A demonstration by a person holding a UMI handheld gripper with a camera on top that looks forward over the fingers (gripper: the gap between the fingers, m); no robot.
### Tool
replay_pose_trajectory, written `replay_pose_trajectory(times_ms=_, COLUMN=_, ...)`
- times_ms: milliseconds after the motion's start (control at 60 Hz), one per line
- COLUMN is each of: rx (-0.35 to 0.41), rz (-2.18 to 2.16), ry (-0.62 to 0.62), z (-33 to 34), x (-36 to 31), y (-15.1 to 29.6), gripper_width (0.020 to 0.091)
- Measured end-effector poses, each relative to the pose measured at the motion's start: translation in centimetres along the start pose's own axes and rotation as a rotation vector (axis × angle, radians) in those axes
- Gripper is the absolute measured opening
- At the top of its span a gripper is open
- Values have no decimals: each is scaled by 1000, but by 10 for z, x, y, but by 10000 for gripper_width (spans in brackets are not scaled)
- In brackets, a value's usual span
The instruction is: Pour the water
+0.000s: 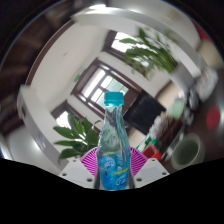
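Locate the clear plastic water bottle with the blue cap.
The clear plastic water bottle with the blue cap stands upright in the gripper, clamped between its pink pads.

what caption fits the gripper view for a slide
Claw shut on a tilted water bottle, houseplants behind.

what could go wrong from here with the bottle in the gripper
1. The clear plastic water bottle with a blue cap sits between the gripper's pink pads, gripped low on its body; held that low, it may swing or slip when tipped.
2. The blue cap looks still on, so tilting now would pour nothing.
3. No cup or other vessel shows ahead of the fingers, so water could land in the wrong place.
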State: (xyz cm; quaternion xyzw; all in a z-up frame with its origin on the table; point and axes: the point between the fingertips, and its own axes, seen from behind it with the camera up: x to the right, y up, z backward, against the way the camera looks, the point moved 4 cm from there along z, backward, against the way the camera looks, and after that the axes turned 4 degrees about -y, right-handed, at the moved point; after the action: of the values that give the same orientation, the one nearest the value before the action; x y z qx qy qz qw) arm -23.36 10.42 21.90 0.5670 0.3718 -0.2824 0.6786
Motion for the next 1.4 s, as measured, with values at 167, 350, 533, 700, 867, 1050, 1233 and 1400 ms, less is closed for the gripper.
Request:
replay_pose_trajectory(times_ms=167, rx=58, rz=585, ry=-161, z=3, x=7, y=64, gripper_width=412)
replay_pose_trajectory(times_ms=350, rx=92, rz=951, ry=-431, z=6, x=80, y=129, gripper_width=413)
replay_pose_trajectory(times_ms=533, rx=56, rz=978, ry=-563, z=1, x=183, y=148, gripper_width=413)
replay_pose_trajectory(times_ms=700, rx=64, rz=942, ry=-609, z=-2, x=249, y=148, gripper_width=413)
replay_pose_trajectory(times_ms=867, rx=62, rz=868, ry=-582, z=-2, x=283, y=133, gripper_width=430)
replay_pose_trajectory(times_ms=1050, rx=74, rz=865, ry=-559, z=1, x=283, y=130, gripper_width=520)
replay_pose_trajectory(times_ms=1233, rx=15, rz=914, ry=-586, z=23, x=277, y=124, gripper_width=710)
replay_pose_trajectory(times_ms=1400, rx=-63, rz=905, ry=-584, z=76, x=261, y=97, gripper_width=731)
